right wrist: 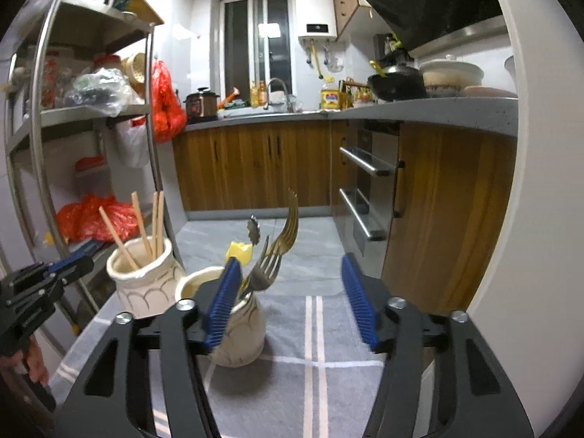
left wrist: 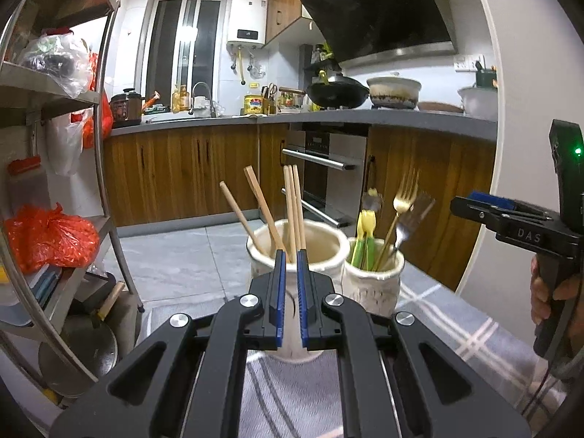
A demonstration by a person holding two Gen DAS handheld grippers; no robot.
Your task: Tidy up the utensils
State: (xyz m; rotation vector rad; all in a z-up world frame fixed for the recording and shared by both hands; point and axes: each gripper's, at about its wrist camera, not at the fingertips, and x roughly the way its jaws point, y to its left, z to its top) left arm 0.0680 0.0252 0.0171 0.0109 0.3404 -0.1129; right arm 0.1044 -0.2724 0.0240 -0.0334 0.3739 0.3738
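I could not make out the bases of the chopsticks [left wrist: 292, 211] or the forks [left wrist: 399, 215]; they ran down out of sight inside their two cream ceramic jars. My own left gripper [left wrist: 291, 255] hid much of the chopstick jar [left wrist: 325, 244], and its blue pads looked nearly pressed together with only a thin gap, just short of the rim; whether a chopstick was pinched there I could not tell. The fork jar [right wrist: 252, 323] stood touching or just beside the first one, partly behind the left finger of my right gripper [right wrist: 290, 266], whose jaws stood spread wide with nothing between the pads. A yellow-and-green utensil [left wrist: 365, 235] in that jar was too blurred to name. Both jars sat on a grey cloth with white stripes [right wrist: 314, 332]. Beyond lay a tiled floor, wooden cabinets [left wrist: 182, 171], a grey counter with a wok [left wrist: 337, 93], and a metal shelf rack [left wrist: 54, 91] cluttered with bags.
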